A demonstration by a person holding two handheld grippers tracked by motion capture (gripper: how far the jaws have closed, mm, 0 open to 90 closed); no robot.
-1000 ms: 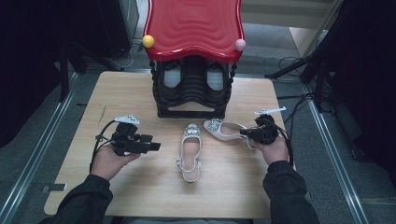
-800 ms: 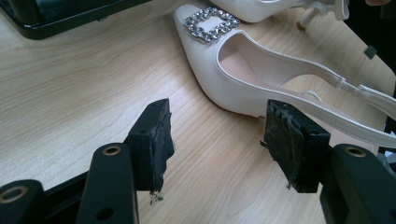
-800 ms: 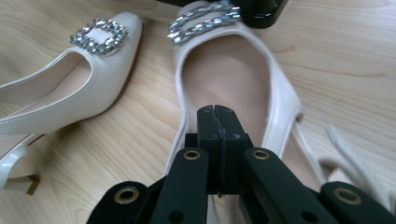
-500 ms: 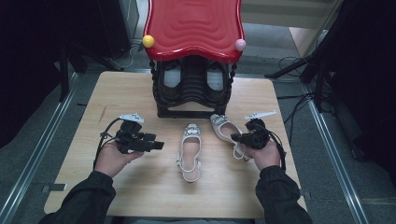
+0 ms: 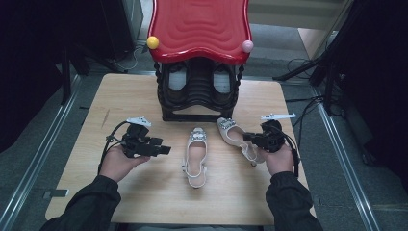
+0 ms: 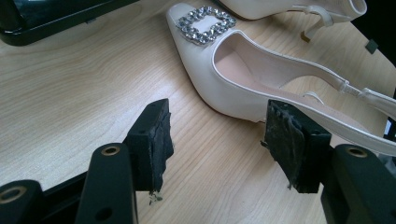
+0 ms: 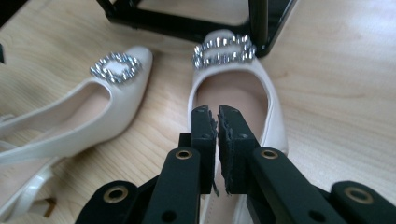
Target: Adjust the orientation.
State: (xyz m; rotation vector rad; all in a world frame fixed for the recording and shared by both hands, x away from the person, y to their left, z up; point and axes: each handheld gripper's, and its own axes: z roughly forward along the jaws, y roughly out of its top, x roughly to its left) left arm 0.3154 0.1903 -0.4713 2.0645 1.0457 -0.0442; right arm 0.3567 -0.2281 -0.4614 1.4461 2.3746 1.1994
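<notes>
While right tongs (image 7: pixel 217 114) have just been parting, nothing between them, we log right shoe (image 5: pixel 232 133) swung toe-to-twelve o'clock, seemingly released; left tongs (image 6: pixel 219 126) open.

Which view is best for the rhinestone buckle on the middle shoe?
Left gripper view: the middle shoe's buckle is close and sharp. Right gripper view shows it smaller, at an angle; high view shows it as a tiny glint.

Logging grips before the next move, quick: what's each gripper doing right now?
Left gripper: open, empty.
Right gripper: jaws have just been opening, slim gap, nothing seen between them, above a white shoe.
</notes>
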